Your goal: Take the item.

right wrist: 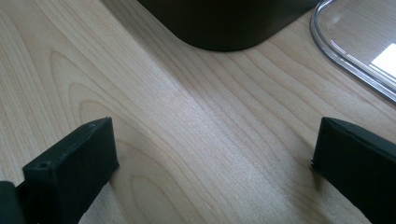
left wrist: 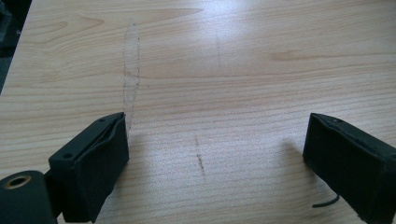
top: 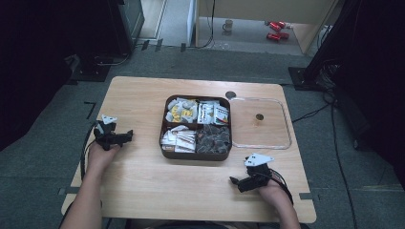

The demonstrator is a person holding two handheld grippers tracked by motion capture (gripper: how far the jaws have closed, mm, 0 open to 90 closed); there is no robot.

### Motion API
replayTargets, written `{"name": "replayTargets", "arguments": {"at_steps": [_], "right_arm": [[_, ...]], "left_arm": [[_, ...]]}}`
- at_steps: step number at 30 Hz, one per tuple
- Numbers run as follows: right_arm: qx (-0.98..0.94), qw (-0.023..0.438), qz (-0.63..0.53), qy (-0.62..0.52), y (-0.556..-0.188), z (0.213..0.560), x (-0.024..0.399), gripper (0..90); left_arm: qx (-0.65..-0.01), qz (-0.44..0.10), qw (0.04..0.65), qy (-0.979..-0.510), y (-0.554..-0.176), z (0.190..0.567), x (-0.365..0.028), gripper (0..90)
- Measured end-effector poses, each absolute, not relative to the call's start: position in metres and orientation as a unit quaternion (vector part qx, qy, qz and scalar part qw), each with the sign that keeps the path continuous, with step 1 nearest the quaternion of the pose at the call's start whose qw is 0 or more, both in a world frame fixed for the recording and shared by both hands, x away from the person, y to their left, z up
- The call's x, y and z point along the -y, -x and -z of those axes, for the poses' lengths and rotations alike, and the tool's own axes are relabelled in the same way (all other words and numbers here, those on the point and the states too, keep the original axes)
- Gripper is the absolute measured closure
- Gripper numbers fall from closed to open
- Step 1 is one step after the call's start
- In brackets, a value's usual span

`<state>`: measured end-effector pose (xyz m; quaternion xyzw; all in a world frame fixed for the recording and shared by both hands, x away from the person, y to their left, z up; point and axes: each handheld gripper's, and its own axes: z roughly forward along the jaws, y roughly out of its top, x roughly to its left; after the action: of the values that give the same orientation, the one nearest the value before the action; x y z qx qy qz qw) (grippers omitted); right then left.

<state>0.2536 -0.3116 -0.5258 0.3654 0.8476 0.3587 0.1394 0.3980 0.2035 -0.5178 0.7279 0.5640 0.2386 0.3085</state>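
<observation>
While both jaws stand wide apart and hold nothing, the left tool rests left of the brown tray and the right tool near its front right corner. A clear lid lies just right. Probably approach level over the pale, grained tabletop; the rounded four-compartment tray holds crinkly packets.
</observation>
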Motion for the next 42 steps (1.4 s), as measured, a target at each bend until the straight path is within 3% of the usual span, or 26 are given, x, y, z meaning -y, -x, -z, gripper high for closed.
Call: {"name": "replayTargets", "arguments": {"at_steps": [34,42], "right_arm": [[-0.848,0.14,-0.359,-0.365,-0.2537,0.5258,0.3116,0.0],[-0.848,0.14,-0.359,-0.365,-0.2537,0.5258,0.3116,0.0]], "left_arm": [[-0.57,-0.238,0.303,-0.726,-0.399,0.5168,-0.2019,7.0],[-0.569,-0.22,0.286,-0.739,-0.4018,0.5102,-0.2008,15.0]]}}
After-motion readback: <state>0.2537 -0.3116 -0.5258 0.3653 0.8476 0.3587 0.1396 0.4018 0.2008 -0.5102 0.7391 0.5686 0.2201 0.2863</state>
